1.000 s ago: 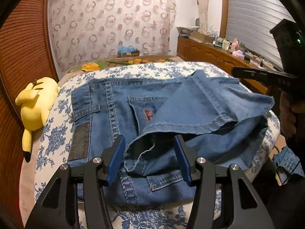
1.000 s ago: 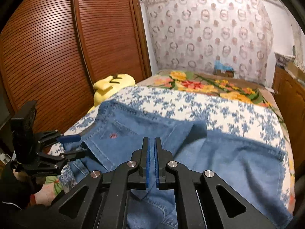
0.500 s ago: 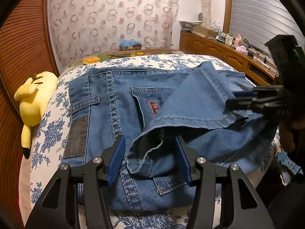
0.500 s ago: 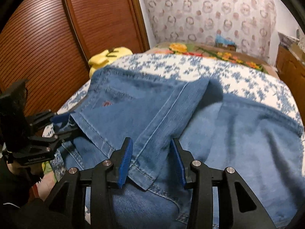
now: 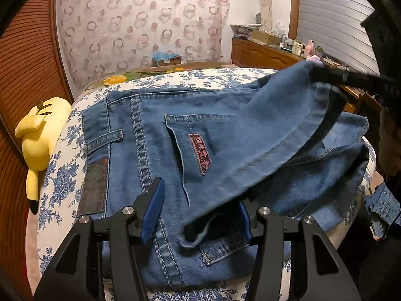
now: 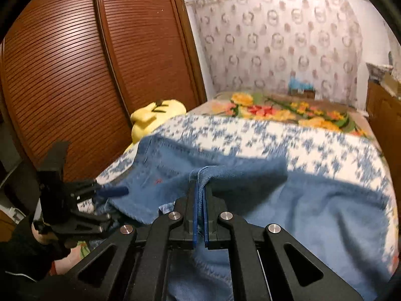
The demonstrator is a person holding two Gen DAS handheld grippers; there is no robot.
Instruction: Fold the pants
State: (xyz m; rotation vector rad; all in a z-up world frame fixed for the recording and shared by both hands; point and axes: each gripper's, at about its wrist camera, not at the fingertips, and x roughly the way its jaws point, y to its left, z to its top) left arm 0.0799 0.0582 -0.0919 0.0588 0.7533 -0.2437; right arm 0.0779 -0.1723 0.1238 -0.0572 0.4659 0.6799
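Room: bedroom with a bed [image 5: 75,115] under a blue-flowered cover, wooden slatted wardrobe doors [image 6: 62,75] on one side, a yellow soft toy [image 5: 37,135] at the bed's edge.
Pants: jeans [image 5: 150,150] lie flat on the bed, back pocket [image 5: 198,145] up, waistband on the far side from the left claw; one leg [image 5: 275,135] is doubled back over the seat.
Right claw [image 6: 199,200]: pressed together, pinching the hem of that leg, with denim bunched between its blue pads; the cloth lifts off the bed there.
Left claw [image 5: 198,210]: spread about halfway, its blue pads on either side of the near hem corner of the same leg; no squeeze on the cloth shows.
Key relation: the leg's long axis runs from the left claw's gap up and away to the right claw, so each claw has one end of the hem.
Nearer hand: the left claw is nearer the loose corner; the right already has its corner.
Judgement: the left claw likely needs to close on that corner before the leg can be carried evenly.
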